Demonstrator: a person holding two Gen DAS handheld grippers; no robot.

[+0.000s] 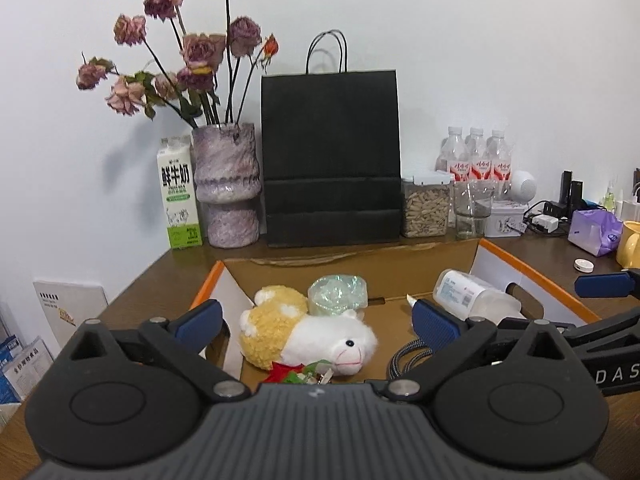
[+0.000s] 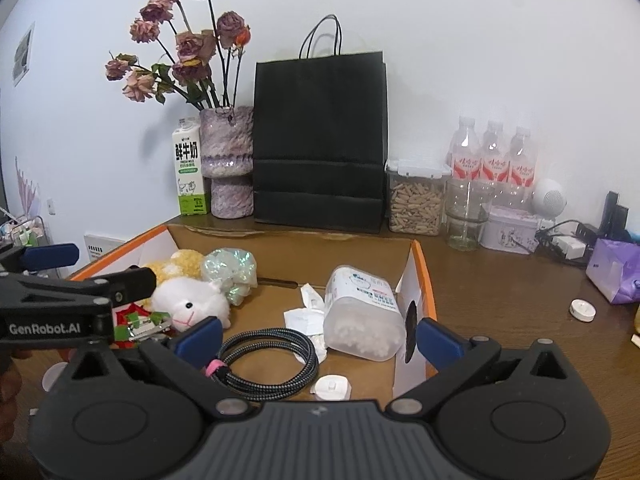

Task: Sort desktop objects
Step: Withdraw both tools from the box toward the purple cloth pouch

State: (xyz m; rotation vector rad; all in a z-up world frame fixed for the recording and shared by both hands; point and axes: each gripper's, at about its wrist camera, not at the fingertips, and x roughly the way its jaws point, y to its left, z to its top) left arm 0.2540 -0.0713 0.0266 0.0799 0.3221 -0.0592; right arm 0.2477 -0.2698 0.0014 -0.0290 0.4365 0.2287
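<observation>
An open cardboard box [image 1: 532, 280] with orange edges lies on the brown desk. Inside it are a white and yellow plush sheep [image 1: 312, 340], an iridescent green bundle [image 1: 338, 294], a cotton swab tub [image 2: 360, 312] on its side, a coiled braided cable [image 2: 272, 364], crumpled white paper [image 2: 304, 320] and a small white plug [image 2: 330, 388]. My left gripper [image 1: 316, 322] hangs open over the box's near left, the sheep lying beyond its blue pads. My right gripper [image 2: 319, 342] is open too, above the cable and tub, touching neither. Each gripper shows at the other view's edge.
Along the back wall stand a milk carton [image 1: 179, 196], a vase of dried roses [image 1: 228, 184], a black paper bag [image 1: 332, 160], a seed jar [image 2: 416, 200], a glass [image 2: 466, 216], three water bottles [image 2: 494, 152] and a tin [image 2: 508, 230]. A purple tissue pack [image 2: 616, 272] and white cap [image 2: 582, 310] lie right of the box.
</observation>
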